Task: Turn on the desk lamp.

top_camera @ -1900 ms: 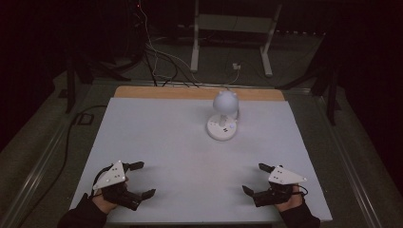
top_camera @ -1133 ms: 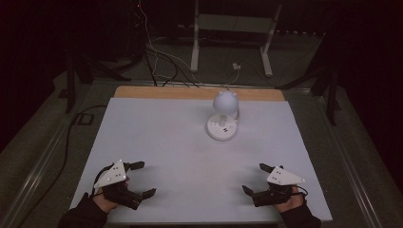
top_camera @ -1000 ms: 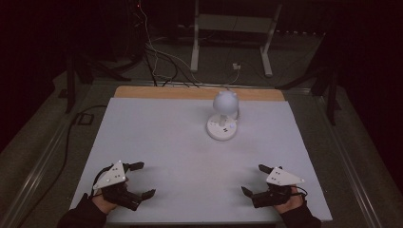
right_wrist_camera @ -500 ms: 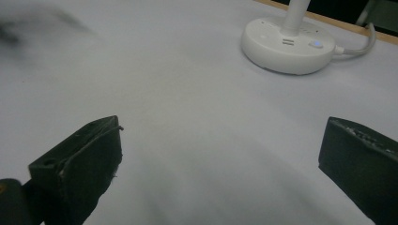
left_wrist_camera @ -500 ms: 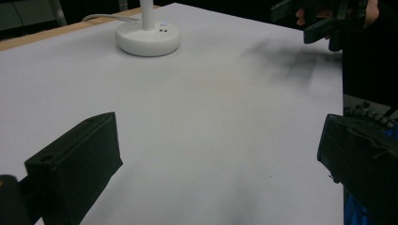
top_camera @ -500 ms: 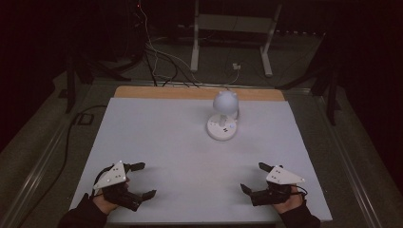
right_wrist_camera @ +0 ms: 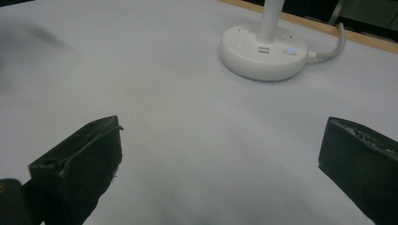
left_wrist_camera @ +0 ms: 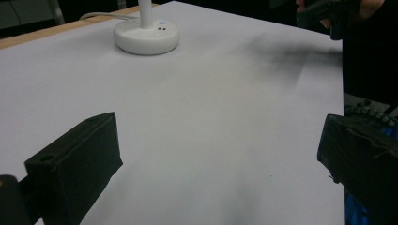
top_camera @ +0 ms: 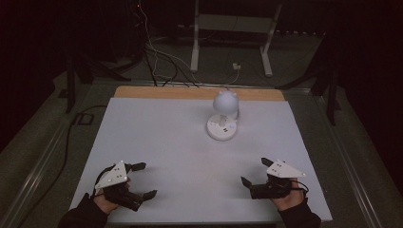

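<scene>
A small white desk lamp (top_camera: 223, 118) with a round base and a ball-shaped head stands at the far middle of the white table (top_camera: 157, 137). Its base (left_wrist_camera: 146, 36) carries a small blue light and ports (right_wrist_camera: 263, 49), and a cord leaves it toward the back. My left gripper (top_camera: 142, 180) rests near the front left edge, open, nothing between its jaws. My right gripper (top_camera: 256, 172) rests near the front right edge, also open and empty. Both point toward the lamp from well short of it. The other hand and its gripper (left_wrist_camera: 328, 14) sit far off in the left gripper view.
A wooden strip (top_camera: 190, 93) runs along the table's far edge. Beyond it are cables (top_camera: 157, 57) on the dark floor and a white stand frame (top_camera: 233, 33). A cable (top_camera: 71, 137) trails down the left side.
</scene>
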### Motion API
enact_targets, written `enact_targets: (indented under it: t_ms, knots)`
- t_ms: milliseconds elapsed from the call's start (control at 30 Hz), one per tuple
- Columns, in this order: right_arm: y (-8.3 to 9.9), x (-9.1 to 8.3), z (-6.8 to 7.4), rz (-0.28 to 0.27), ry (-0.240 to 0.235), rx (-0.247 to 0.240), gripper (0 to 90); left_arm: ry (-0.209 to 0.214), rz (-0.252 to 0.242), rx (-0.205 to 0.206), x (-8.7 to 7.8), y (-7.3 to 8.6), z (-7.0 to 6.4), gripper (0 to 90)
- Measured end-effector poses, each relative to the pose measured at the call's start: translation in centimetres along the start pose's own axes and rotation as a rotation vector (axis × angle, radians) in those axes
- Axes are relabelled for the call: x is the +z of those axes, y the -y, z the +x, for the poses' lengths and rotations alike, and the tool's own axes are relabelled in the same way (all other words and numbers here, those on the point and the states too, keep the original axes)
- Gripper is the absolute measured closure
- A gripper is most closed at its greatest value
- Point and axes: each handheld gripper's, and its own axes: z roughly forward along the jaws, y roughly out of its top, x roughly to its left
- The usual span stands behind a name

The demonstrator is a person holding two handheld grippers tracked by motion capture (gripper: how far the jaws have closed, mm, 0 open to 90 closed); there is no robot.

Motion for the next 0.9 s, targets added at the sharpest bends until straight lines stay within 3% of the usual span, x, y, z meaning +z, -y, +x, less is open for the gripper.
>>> enact_targets:
  t_ms: [267, 900]
  knots:
    - [-1.3, 0.2, -0.1, -0.01, 0.004, 0.017, 0.0, 0.0, -0.005, -0.004, 0.0, 0.0, 0.0, 0.3]
    - [-4.1, 1.9, 0.5, -0.016, -0.008, -0.017, 0.0, 0.003, -0.003, 0.002, -0.1, 0.0, 0.0, 0.3]
